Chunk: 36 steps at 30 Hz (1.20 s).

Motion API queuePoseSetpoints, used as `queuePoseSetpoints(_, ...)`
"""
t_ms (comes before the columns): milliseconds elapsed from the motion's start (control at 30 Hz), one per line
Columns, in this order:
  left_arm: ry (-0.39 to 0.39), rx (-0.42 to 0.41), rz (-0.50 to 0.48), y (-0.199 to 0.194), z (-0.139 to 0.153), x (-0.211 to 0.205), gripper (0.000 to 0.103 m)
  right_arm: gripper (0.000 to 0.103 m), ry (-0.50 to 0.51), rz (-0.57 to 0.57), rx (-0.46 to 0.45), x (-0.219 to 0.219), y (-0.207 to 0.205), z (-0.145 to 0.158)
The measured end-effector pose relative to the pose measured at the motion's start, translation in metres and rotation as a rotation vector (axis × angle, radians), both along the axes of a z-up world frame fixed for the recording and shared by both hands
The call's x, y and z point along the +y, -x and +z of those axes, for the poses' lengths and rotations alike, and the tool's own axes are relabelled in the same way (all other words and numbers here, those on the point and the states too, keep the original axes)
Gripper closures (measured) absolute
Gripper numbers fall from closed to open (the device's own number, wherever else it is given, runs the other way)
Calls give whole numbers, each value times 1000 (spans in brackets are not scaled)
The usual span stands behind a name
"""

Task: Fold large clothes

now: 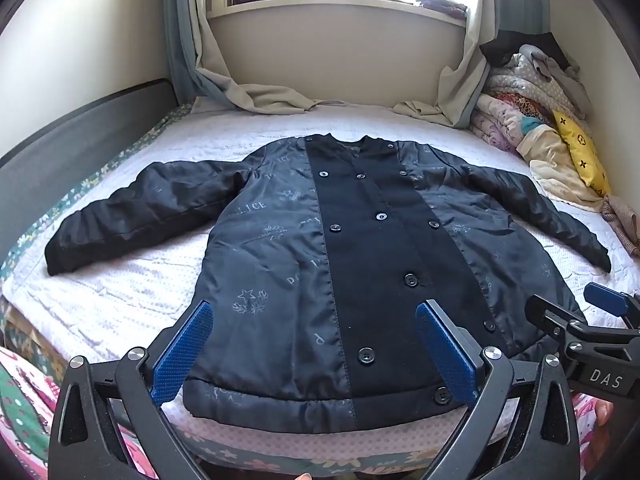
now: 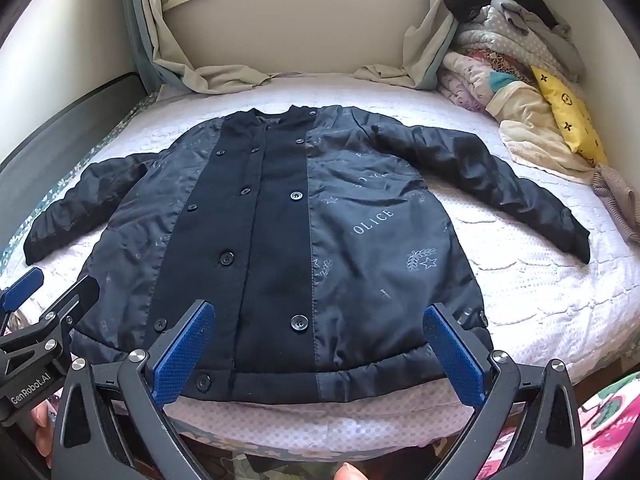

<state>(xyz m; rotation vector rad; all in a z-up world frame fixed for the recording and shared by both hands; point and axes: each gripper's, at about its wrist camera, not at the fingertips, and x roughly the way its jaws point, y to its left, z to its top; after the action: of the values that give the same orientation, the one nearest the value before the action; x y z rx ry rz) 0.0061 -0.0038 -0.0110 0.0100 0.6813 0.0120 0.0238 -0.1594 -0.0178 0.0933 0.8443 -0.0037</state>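
A dark navy buttoned jacket (image 1: 340, 264) lies flat and face up on the white bed, collar toward the window, both sleeves spread out to the sides. It also shows in the right wrist view (image 2: 320, 240). My left gripper (image 1: 316, 344) is open and empty, hovering over the jacket's hem on its left half. My right gripper (image 2: 320, 344) is open and empty, hovering over the hem on the right half. Each gripper shows at the edge of the other's view: the right gripper (image 1: 592, 312) and the left gripper (image 2: 44, 292).
The white quilted bed cover (image 1: 120, 296) runs under the jacket. A pile of folded bedding with a yellow pillow (image 1: 580, 148) sits at the back right. Curtains (image 1: 256, 96) drape onto the bed's far edge below the window. A dark headboard (image 1: 80, 136) lines the left side.
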Motion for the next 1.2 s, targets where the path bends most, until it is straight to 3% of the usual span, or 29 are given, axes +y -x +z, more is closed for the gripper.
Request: queuePoseSetpoints(1200,-15,-6,-25,0,0,-9,0,0,-10,32,-24,4,2,0)
